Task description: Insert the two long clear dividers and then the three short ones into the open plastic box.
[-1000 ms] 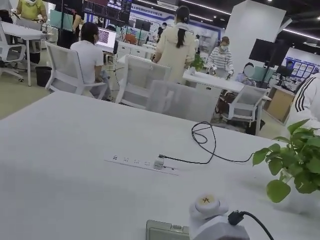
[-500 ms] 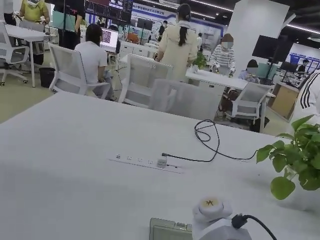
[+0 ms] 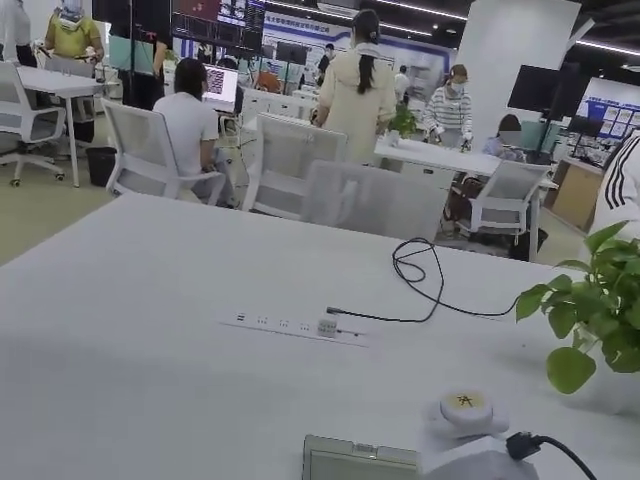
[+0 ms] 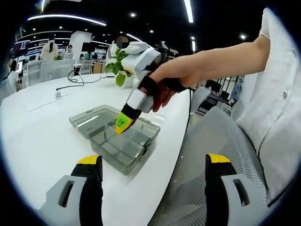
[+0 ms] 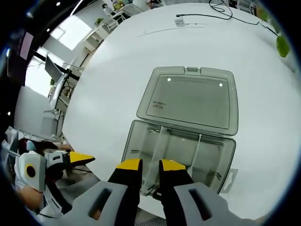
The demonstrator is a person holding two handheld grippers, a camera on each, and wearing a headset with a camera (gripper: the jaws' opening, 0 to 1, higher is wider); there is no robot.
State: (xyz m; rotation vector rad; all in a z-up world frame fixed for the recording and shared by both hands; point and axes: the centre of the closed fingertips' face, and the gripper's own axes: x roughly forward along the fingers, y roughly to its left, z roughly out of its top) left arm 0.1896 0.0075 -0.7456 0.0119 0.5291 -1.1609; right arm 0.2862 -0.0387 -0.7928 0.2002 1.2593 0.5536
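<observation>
the box [image 5: 133,141] sits open on the white table [image 5: 108,84], near the edge closest to the person. in the right gripper view its tray lies toward 6 o'clock and its flat lid [image 5: 188,101] is laid back toward 12 o'clock. two clear strips [image 5: 158,143] cross the tray from the hinge side to the front wall. these are probably dividers, but it cannot be told whether they are loose or fully seated. the right gripper [image 5: 150,165] is lowered at the front wall of the tray with its jaws drawn close, leaving a narrow slit. whether a clear part is pinched in that slit cannot be told. in the left gripper view a hand [image 4: 164,87] holds that gripper tip-down into the tray. the left gripper [image 4: 154,160] hangs off the table edge at 6 o'clock from the box, jaws spread wide and holding nothing. handling judgement: dividers of this kind are light, thin, stiff and smooth, so they are likely to slip or twist in the jaws. take hold on the upper edge near mid-length, with the pads flat on both faces. use light pressure, since thin clear plastic may crack. keep the strip upright and in line with the wall slots. the box is light and may slide, so steady it by the rim with the free gripper.
</observation>
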